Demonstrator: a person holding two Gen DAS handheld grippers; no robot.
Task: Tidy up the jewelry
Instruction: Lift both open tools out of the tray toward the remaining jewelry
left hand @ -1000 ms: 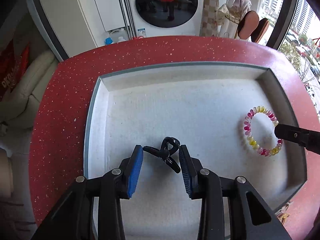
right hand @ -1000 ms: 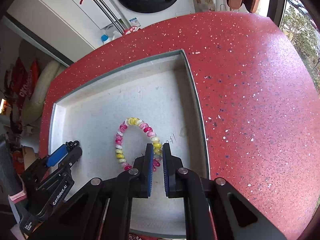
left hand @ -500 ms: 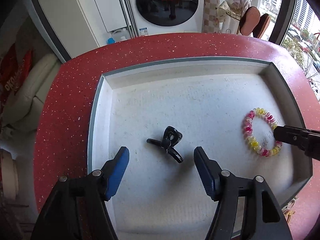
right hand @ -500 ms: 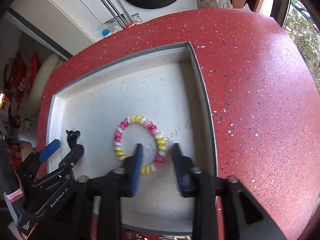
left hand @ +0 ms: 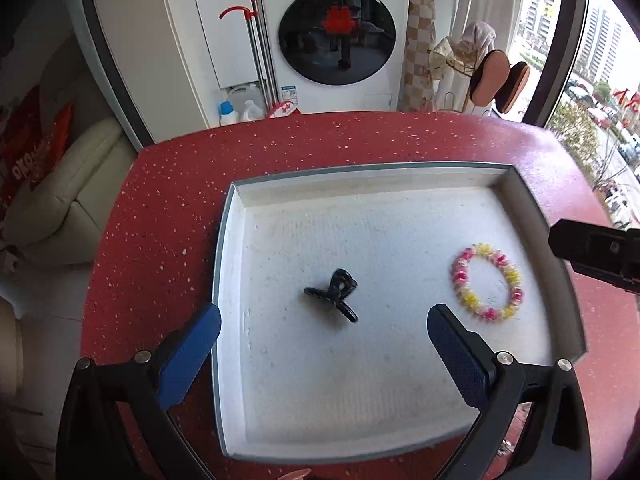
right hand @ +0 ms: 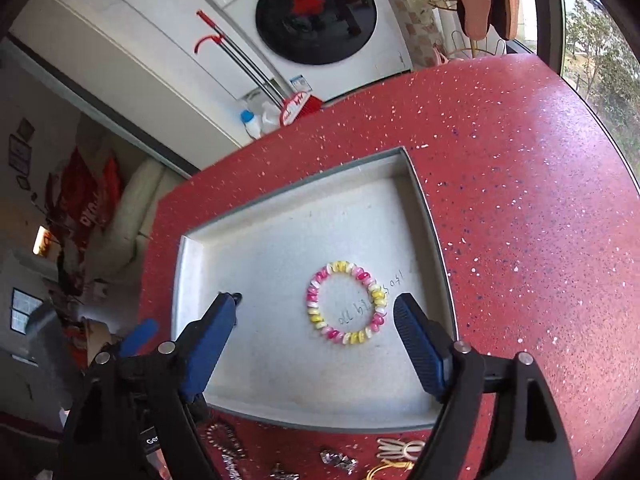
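Left wrist view shows a black hair clip [left hand: 333, 294] lying on the white floor of a shallow grey-rimmed tray [left hand: 222, 240], a little left of the tray's middle, touching nothing else. To its right, well apart from it, a pink, yellow and white beaded bracelet [left hand: 487, 281] lies flat as an open ring near the tray's right wall. The left gripper [left hand: 324, 330] hangs above the near part of the tray with its jaws spread wide and holding nothing; the clip lies ahead of the gap between the blue pads [left hand: 188, 360]. At the right edge of this view, part of the right gripper [left hand: 596, 254] shows as a black bar above the tray's right rim.

From the right wrist view, the bracelet [right hand: 347, 303] lies ahead of the right gripper [right hand: 316, 316], whose jaws are also spread wide and hold nothing. Handwritten marks on the tray floor run inside and just beside the ring. The clip is almost wholly hidden behind the left blue pad. The tray [right hand: 430, 216] sits on a red speckled surface [right hand: 520, 200]. On that surface, just outside the tray's near rim, lie several small pieces of jewelry [right hand: 340, 460], some silver, one white and one yellow, too small to identify. Beyond the surface stands a white washing machine [left hand: 340, 36] with a red-handled mop [left hand: 256, 40] beside it.
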